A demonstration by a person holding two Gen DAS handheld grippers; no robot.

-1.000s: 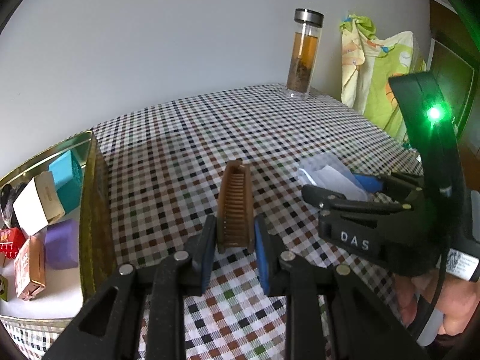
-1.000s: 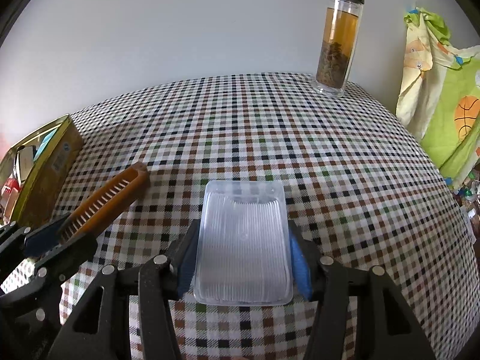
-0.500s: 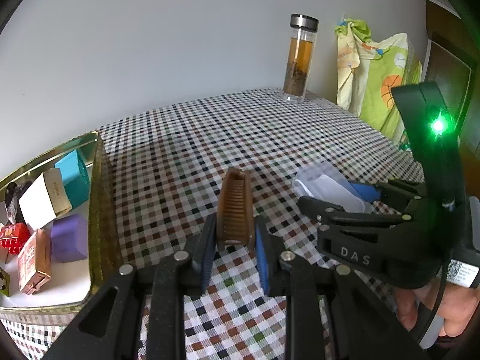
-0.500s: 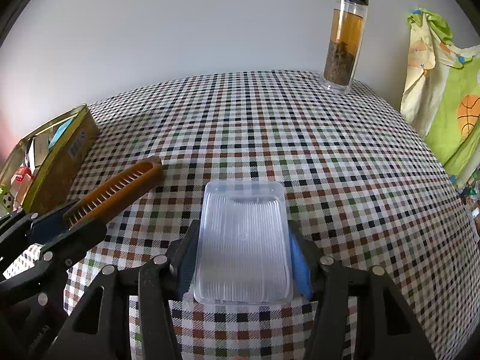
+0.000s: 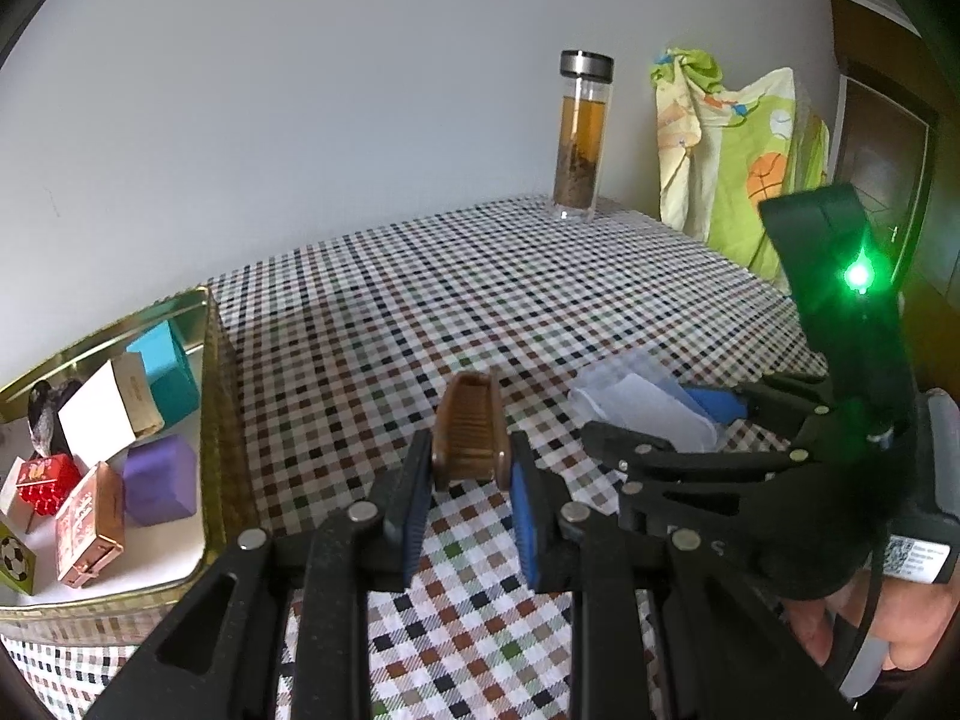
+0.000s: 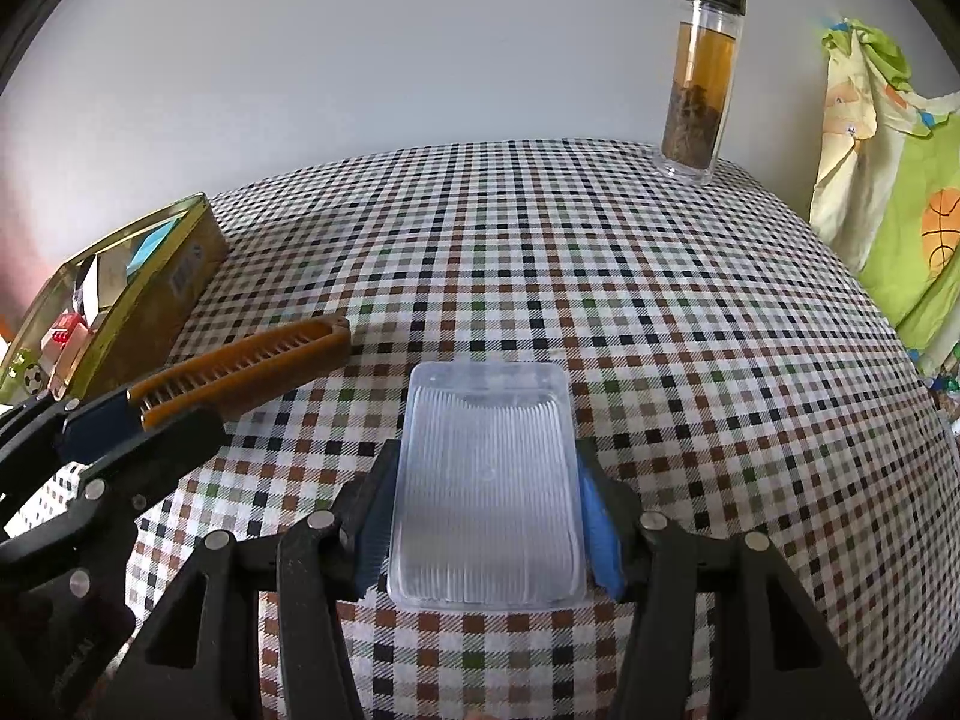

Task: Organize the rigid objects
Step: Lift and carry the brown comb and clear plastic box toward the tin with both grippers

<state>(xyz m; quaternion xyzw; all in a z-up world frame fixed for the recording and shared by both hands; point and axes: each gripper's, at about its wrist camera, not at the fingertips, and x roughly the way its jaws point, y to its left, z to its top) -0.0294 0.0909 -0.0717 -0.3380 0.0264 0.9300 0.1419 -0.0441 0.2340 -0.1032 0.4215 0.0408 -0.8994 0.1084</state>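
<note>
Both grippers tilt down over the checked tablecloth (image 6: 600, 252), side by side. The left gripper (image 5: 468, 474) has its jaws clamped narrow on one end of a brown wooden comb (image 5: 469, 441), which juts forward, near the gold tin (image 5: 210, 396) of small boxes. The right gripper (image 6: 486, 504) grips a clear ribbed plastic box (image 6: 486, 480) by its long sides.

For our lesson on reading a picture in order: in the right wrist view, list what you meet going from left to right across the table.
Gold tin holding small boxes → brown comb in the left gripper → clear ribbed plastic box in the right gripper → glass tea bottle → green and yellow printed cloth.
</note>
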